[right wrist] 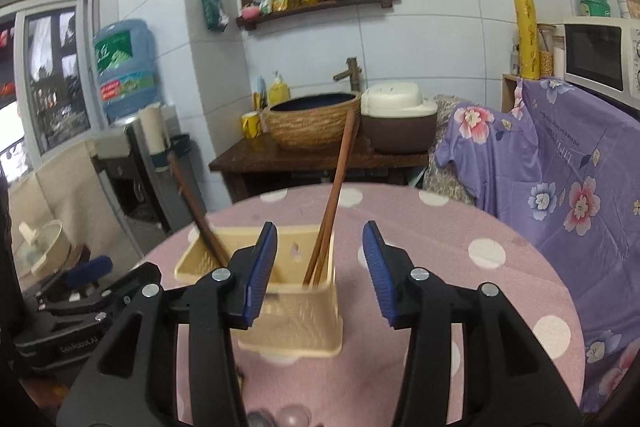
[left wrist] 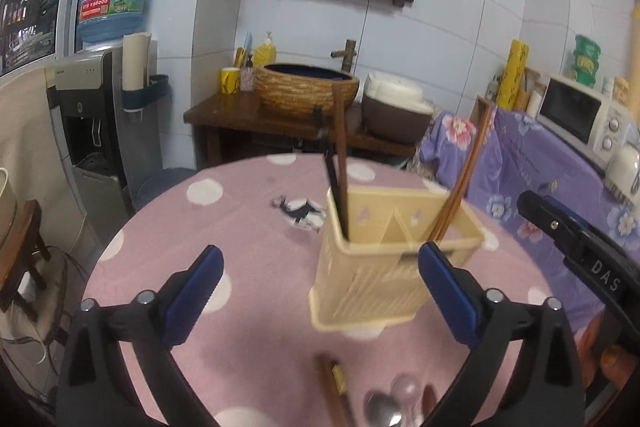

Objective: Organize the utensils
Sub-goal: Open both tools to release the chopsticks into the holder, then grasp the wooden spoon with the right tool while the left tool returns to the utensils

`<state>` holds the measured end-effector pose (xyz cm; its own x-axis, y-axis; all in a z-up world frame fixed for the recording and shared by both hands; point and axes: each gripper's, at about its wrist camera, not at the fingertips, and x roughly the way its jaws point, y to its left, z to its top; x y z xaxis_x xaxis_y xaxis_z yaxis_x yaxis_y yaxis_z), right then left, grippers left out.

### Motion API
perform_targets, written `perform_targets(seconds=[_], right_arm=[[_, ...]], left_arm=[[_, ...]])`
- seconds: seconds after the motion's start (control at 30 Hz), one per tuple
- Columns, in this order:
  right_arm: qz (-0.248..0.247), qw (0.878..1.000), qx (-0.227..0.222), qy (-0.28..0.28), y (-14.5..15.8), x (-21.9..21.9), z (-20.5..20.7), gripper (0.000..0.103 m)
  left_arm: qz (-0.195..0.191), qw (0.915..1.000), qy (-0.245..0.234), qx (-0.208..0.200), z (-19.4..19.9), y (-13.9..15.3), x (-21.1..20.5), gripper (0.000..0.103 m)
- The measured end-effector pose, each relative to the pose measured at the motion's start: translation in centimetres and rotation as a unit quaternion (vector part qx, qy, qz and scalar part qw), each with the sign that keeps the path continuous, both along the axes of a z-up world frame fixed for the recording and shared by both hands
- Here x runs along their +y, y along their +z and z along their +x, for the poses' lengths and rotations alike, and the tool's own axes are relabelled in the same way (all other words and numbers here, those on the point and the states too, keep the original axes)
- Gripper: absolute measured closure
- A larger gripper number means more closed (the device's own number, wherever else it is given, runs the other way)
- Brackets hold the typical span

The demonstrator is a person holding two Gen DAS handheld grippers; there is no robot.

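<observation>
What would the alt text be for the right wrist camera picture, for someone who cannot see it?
The right gripper hovers with its blue-padded jaws open and empty before a cream utensil holder on a pink polka-dot tablecloth. Brown chopsticks stand in the holder; a basin and rice cooker sit behind.

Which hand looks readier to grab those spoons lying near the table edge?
Probably the left. Its open fingers frame the spoons and loose chopstick just below. The right gripper faces the beige holder, spoons barely visible.
</observation>
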<state>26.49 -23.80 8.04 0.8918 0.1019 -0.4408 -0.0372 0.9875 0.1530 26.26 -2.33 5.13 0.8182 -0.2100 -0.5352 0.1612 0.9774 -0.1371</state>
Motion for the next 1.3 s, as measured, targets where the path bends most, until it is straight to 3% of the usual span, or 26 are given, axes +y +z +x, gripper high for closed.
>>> perform_targets(seconds=[0.23,0.33,0.5,0.57,0.7,1.03,1.3], right_arm=[[-0.056,0.995,0.086,0.001,-6.8,1.8,-3.7,0.057],[-0.056,0.990,0.133,0.002,-9.6,2.4,-4.8,0.057],[-0.018,0.982,0.186,0.003,-13.0,2.8,-6.2,0.059],[-0.010,0.981,0.193,-0.005,-13.8,3.0,-6.4,0.067],[-0.004,0.978,0.209,-0.019,-14.8,3.6,-6.5,0.072],[-0.023,0.973,0.227,-0.032,-16.0,4.8,-5.5,0.077],[-0.042,0.973,0.225,-0.023,-15.9,4.2,-5.1,0.087]], left_arm=[[0.033,0.9962,0.029,0.075,-3.2,-6.3,2.3,0.005],[0.038,0.9937,0.032,0.100,-4.2,-8.3,2.6,0.005],[0.077,0.9916,0.032,0.099,-5.4,-10.0,2.0,0.005],[0.096,0.9894,0.032,0.104,-5.6,-10.4,1.4,0.005],[0.104,0.9895,0.031,0.096,-6.0,-10.3,1.1,0.005],[0.107,0.9888,0.037,0.097,-6.2,-10.8,0.9,0.005],[0.102,0.9871,0.005,0.124,-6.0,-11.8,-0.4,0.023]])
